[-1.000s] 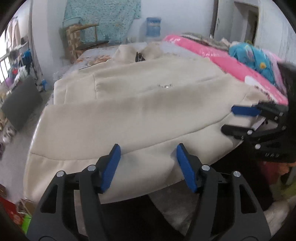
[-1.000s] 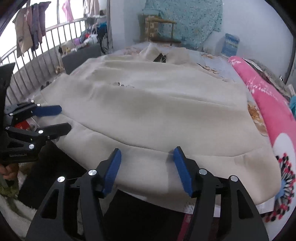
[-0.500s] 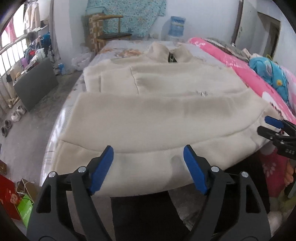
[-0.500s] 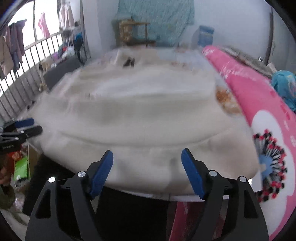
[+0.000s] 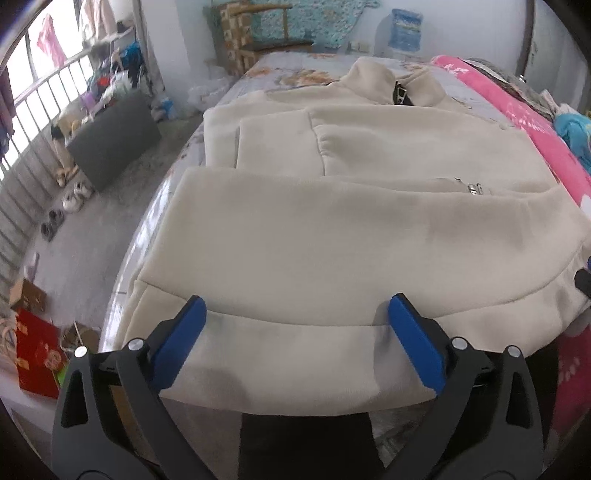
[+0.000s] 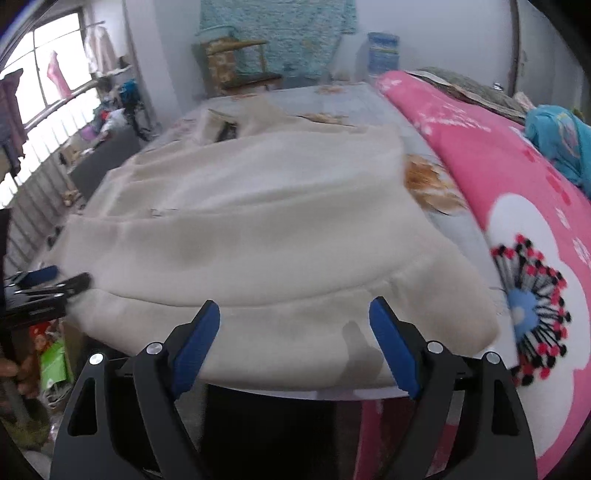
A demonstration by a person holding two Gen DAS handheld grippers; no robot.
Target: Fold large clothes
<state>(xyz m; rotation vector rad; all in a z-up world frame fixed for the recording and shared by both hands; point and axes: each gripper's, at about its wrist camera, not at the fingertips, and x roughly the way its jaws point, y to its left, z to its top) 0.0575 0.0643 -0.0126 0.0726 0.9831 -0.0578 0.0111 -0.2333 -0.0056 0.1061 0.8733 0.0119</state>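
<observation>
A large cream fleece jacket [image 5: 351, 229] lies spread on the bed with its collar at the far end and its sleeves folded across the body. It also shows in the right wrist view [image 6: 266, 229]. My left gripper [image 5: 295, 332] is open, its blue pads wide apart over the near left part of the hem. My right gripper [image 6: 295, 332] is open over the near right part of the hem. Neither holds cloth. The left gripper also shows at the left edge of the right wrist view [image 6: 55, 280].
A pink floral quilt [image 6: 517, 221] lies along the right side of the bed, with a blue garment [image 6: 561, 136] on it. A wooden chair [image 5: 258, 33] stands beyond the bed. A dark board [image 5: 110, 140], shoes and a railing are on the floor at left.
Both grippers have moved apart along the hem, left to the left and right to the right. Both have opened wider. The jacket has not moved.
</observation>
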